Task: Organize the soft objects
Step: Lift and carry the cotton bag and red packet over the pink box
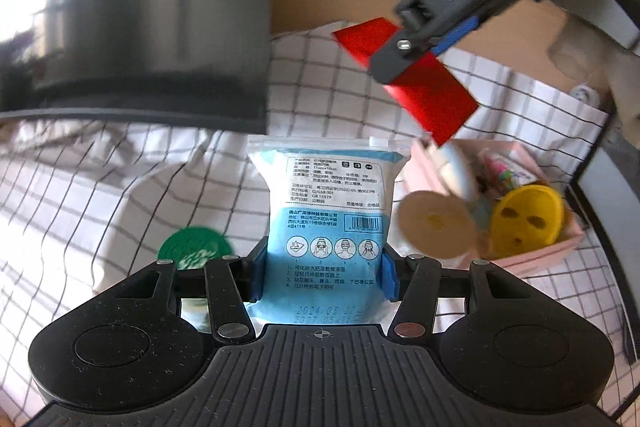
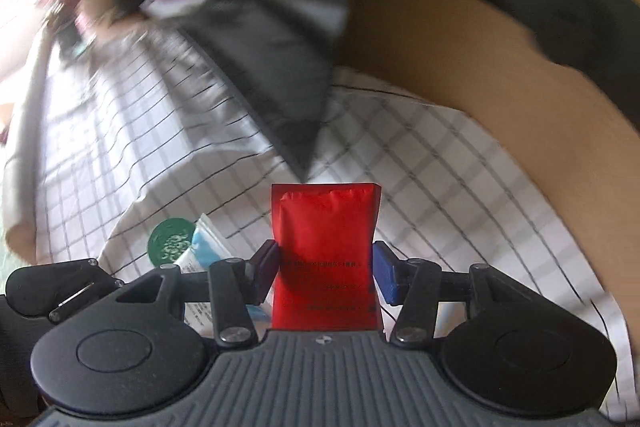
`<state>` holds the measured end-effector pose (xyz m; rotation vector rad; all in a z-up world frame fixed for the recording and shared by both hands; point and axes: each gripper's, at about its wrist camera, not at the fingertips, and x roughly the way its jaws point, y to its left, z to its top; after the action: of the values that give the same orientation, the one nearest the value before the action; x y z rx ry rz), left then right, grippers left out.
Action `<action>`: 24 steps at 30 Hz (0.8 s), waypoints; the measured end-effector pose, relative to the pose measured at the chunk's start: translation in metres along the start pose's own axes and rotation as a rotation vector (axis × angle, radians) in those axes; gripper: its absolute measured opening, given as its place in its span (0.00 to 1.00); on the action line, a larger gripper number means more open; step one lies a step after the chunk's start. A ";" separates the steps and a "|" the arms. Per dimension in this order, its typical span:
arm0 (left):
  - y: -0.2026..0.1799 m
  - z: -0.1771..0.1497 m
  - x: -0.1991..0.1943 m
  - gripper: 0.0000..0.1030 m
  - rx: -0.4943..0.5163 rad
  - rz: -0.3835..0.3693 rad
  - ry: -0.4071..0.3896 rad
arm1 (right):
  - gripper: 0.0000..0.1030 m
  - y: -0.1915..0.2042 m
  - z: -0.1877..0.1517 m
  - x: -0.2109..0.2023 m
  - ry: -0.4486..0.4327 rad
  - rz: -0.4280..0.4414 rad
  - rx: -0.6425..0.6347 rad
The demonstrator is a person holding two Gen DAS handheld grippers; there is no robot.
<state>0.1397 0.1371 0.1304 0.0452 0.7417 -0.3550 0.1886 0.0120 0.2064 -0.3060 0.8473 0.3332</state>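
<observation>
The left hand-held gripper (image 1: 322,273) is closed on a soft blue-and-white pouch (image 1: 326,203), its blue pads (image 1: 390,277) pressing in at both sides of the pouch's lower half; the pouch stands upright above the checked cloth (image 1: 120,187), printed with a text panel, a barcode and a row of round face icons. Its bottom edge is hidden behind the gripper body. The right hand-held gripper (image 2: 325,273) grips a puffy red packet (image 2: 325,247) between its pads, the packet's small dark print too fine to read; in the left wrist view the same packet (image 1: 432,95) hangs above and to the right of the pouch. Right of the pouch sits a pink box (image 1: 532,251) holding a yellow face-shaped disc (image 1: 526,223), a tan round puff (image 1: 438,225) and blurred items that cannot be identified. Left of the pouch a green round thing (image 1: 196,249) lies on the cloth, partly hidden by the gripper. The right wrist view's background is motion-blurred.
</observation>
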 end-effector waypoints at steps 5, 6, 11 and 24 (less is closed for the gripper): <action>-0.026 0.008 -0.004 0.55 0.053 -0.045 -0.019 | 0.49 -0.026 -0.034 -0.044 -0.046 -0.083 0.088; -0.030 0.009 -0.004 0.55 0.056 -0.055 -0.018 | 0.50 -0.032 -0.041 -0.051 -0.048 -0.095 0.106; -0.060 0.013 -0.002 0.55 0.070 -0.113 -0.015 | 0.50 -0.067 -0.079 -0.079 -0.070 -0.141 0.228; -0.138 0.043 0.075 0.56 -0.005 -0.360 0.101 | 0.50 -0.153 -0.170 -0.069 -0.173 -0.151 0.650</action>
<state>0.1725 -0.0225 0.1240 -0.0772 0.8517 -0.6981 0.0935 -0.2045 0.1732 0.2608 0.7139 -0.0661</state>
